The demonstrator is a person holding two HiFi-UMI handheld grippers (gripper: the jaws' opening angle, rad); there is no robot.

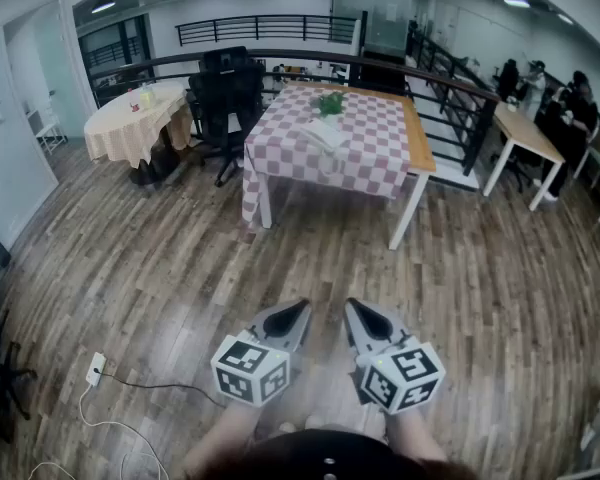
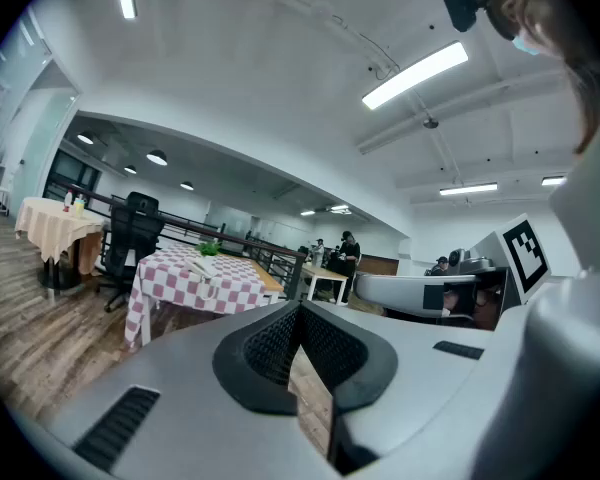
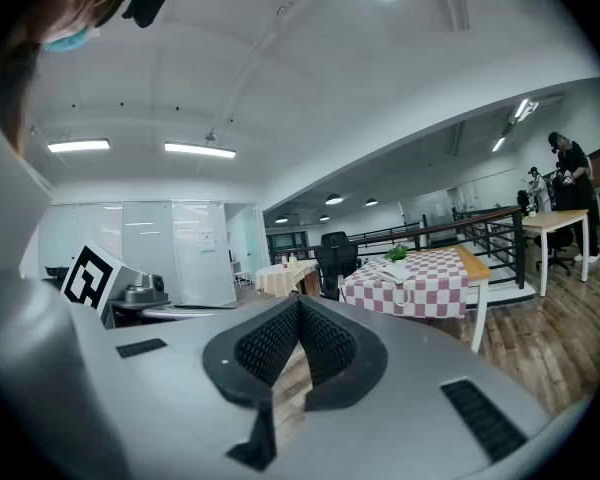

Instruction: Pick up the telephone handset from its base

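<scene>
The white telephone (image 1: 324, 134) lies on the pink-checked table (image 1: 365, 163) far ahead of me, with its handset on the base. It also shows small in the left gripper view as the telephone (image 2: 205, 266) and in the right gripper view as the telephone (image 3: 393, 271). My left gripper (image 1: 299, 312) and right gripper (image 1: 355, 310) are side by side close to my body, over the wooden floor, well short of the table. Both point roughly level toward it. Each has its jaws shut with nothing between them, as the left gripper (image 2: 298, 309) and right gripper (image 3: 299, 303) show in their own views.
A small green plant (image 1: 330, 102) stands behind the telephone. Black office chairs (image 1: 225, 93) and a round cloth-covered table (image 1: 135, 120) are to the left, and a railing (image 1: 450, 88) and wooden desk (image 1: 525, 133) with people to the right. A power strip (image 1: 96, 368) with cable lies on the floor at left.
</scene>
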